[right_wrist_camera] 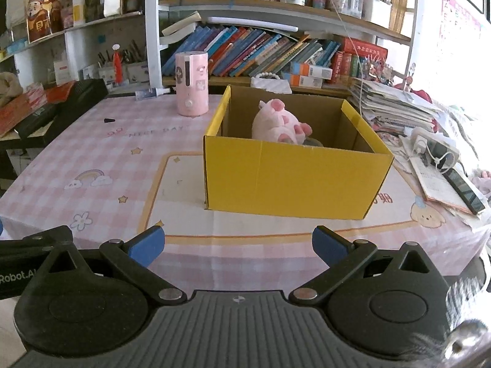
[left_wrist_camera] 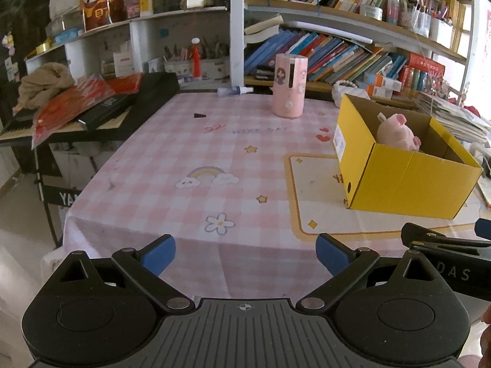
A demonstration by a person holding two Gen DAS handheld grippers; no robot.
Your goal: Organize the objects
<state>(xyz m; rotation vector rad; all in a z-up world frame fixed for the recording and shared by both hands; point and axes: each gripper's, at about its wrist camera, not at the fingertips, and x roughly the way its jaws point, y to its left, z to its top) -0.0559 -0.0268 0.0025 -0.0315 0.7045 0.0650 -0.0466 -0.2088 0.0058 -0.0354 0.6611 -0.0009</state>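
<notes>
Left gripper [left_wrist_camera: 245, 254] and right gripper [right_wrist_camera: 237, 245], both spread wide and holding nothing, at the table's near edge; pink plush toy [right_wrist_camera: 277, 122] lies inside the yellow box [right_wrist_camera: 291, 178], centre-right.

Yellow box [right_wrist_camera: 291, 181] with brown inside, pink plush pig [right_wrist_camera: 277, 122], pink-and-white checked tablecloth [left_wrist_camera: 172, 141], pink canister [left_wrist_camera: 289, 86].

Both wrist cameras look from the table's near edge toward the bookshelves, the left one facing the checked tablecloth [left_wrist_camera: 184, 141] with the yellow box [left_wrist_camera: 405, 165] at right of frame, the right one facing that box [right_wrist_camera: 291, 174] squarely and nearer.
</notes>
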